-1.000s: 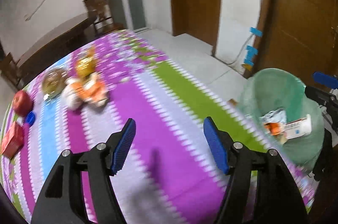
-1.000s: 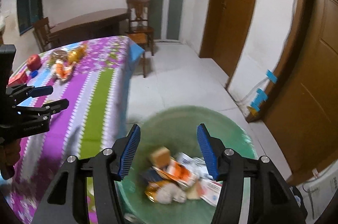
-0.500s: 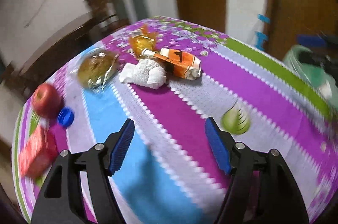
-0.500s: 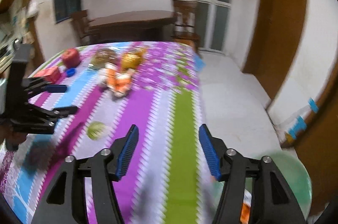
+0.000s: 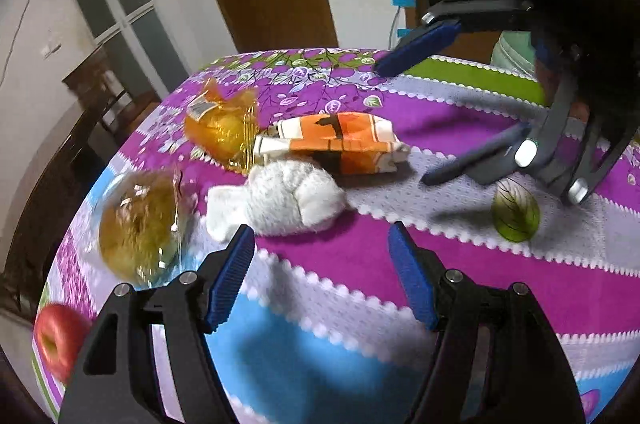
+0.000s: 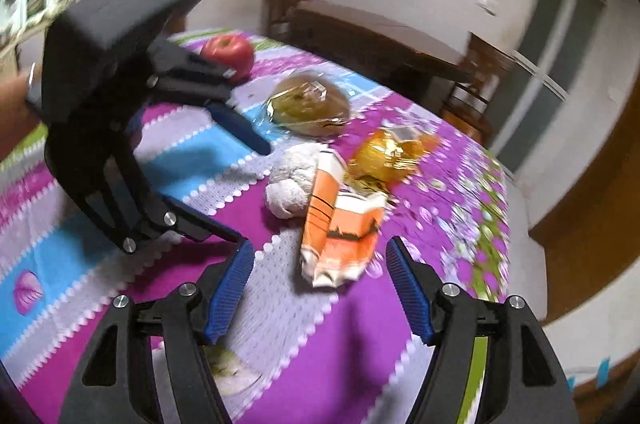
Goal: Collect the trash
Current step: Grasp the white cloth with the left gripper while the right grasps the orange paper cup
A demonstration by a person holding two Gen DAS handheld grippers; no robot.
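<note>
Left tool (image 5: 322,276): jaws stand wide and empty, angled down at the bench, with the crumpled white tissue (image 5: 288,198) just ahead of the blue pads.
Right tool (image 6: 318,288): jaws have just been opening and now stand wide with nothing between them; the orange-and-white wrapper (image 6: 340,224) lies just beyond the tips.
What has changed: a second ago the right tool hung over the green bin with trash in it, and the left tool faced bare cloth; both have now swung back across the bench to the pile of leftovers.
What that means: one load looks delivered, and a fresh pick-up is about to start, probably the tissue for the left and the wrapper for the right.
Trash on the bench: tissue and wrapper touch each other; a gold foil wrapper (image 5: 222,128) sits just behind them; a small green leaf-like scrap (image 5: 516,212) lies apart.
Other items: a bagged bun (image 5: 140,224) and a red apple (image 6: 228,54) rest nearby on the striped tablecloth (image 5: 360,344).
Hand pose: both tools tilt downward from opposite sides, converging on the pile; part of a person's hand (image 6: 16,112) shows behind the left tool.
</note>
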